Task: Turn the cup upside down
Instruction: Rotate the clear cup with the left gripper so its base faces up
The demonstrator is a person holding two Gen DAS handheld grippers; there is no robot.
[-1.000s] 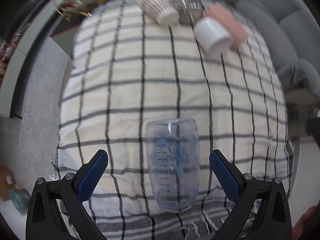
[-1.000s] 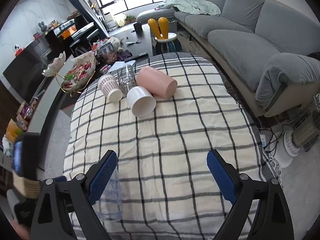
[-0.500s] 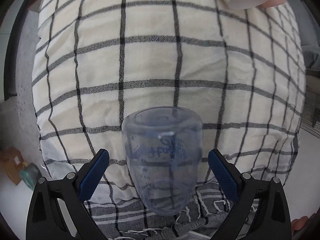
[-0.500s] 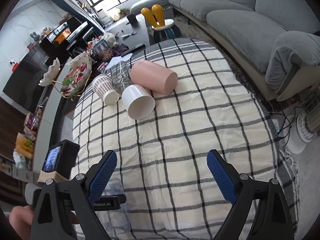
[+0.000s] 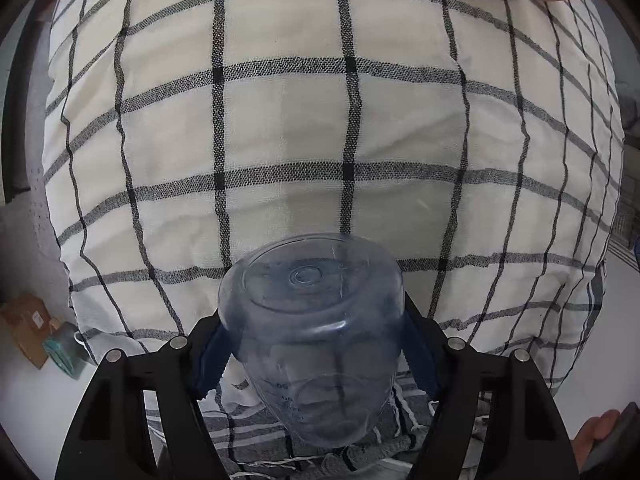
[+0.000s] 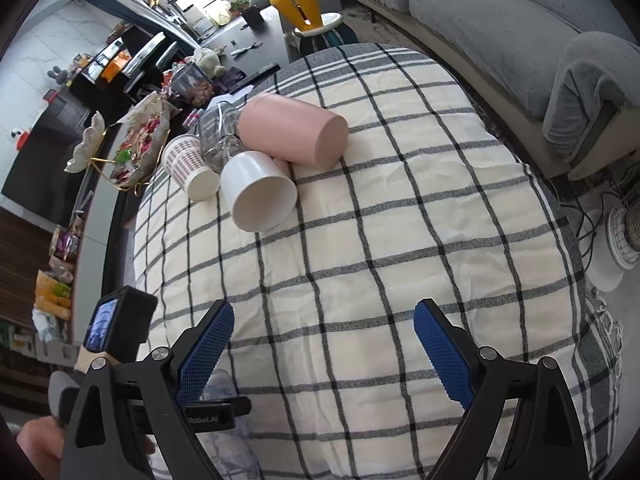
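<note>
A clear bluish plastic cup [image 5: 312, 320] with printed measuring marks is clamped between the blue pads of my left gripper [image 5: 316, 352], near the front edge of the checked tablecloth [image 5: 280, 128]. Its closed base faces the camera and tilts upward. In the right wrist view part of the cup [image 6: 228, 408] shows low at the left, behind the left gripper's body. My right gripper [image 6: 324, 352] is open and empty above the cloth, to the right of the cup.
At the far side of the table lie a white cup [image 6: 258, 196], a pink cup [image 6: 292, 130], a patterned paper cup [image 6: 190, 168] and a clear glass [image 6: 218, 136]. A grey sofa [image 6: 500, 28] stands to the right. A cluttered sideboard [image 6: 80, 160] stands to the left.
My left gripper has closed in on the clear cup and shut on it, and the cup has tipped so its base faces the camera. The right gripper stayed open and drifted slightly.
</note>
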